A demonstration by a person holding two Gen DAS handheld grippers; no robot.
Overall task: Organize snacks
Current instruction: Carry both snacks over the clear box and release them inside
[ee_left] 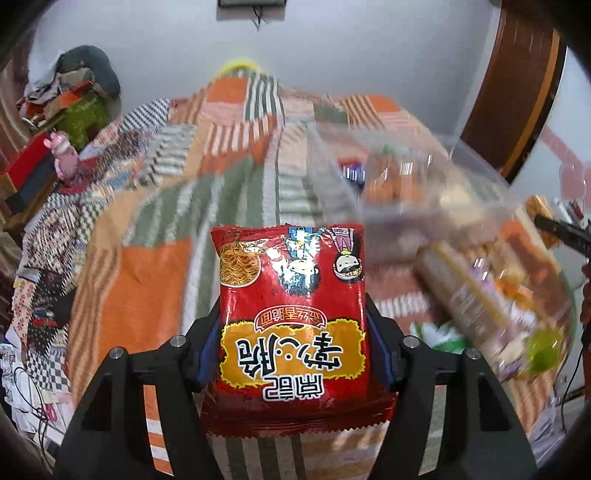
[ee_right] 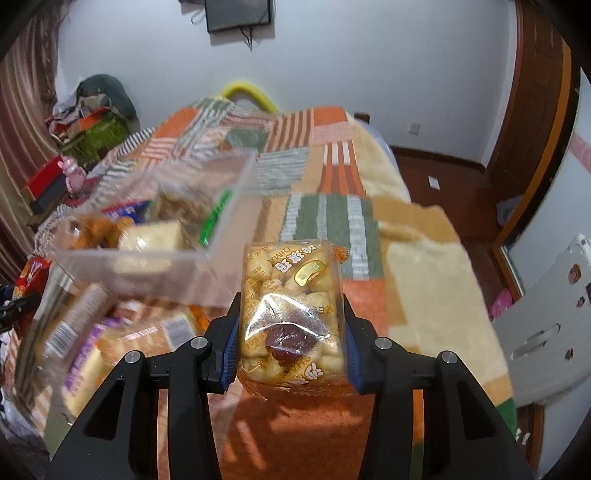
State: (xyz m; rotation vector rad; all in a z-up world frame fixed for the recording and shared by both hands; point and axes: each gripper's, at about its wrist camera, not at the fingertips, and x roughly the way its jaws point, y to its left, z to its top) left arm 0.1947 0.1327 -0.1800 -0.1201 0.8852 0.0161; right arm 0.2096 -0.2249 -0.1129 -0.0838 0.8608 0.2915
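My left gripper (ee_left: 291, 350) is shut on a red noodle snack packet (ee_left: 291, 302) with yellow lettering, held above the patchwork blanket (ee_left: 147, 280). My right gripper (ee_right: 290, 347) is shut on a clear-wrapped pale puffed snack bar (ee_right: 290, 295) with a dark date piece showing inside. A clear plastic box (ee_right: 155, 236) holding several snacks stands to the left in the right wrist view; in the left wrist view the clear plastic box (ee_left: 406, 192) is blurred at the right. More loose snack packets (ee_right: 110, 332) lie in front of it.
The bed's striped orange and green blanket (ee_right: 332, 221) stretches ahead. Clutter and boxes (ee_left: 55, 122) are piled at the far left. A brown wooden door frame (ee_right: 546, 122) and floor are to the right of the bed. A dark screen (ee_right: 240, 14) hangs on the wall.
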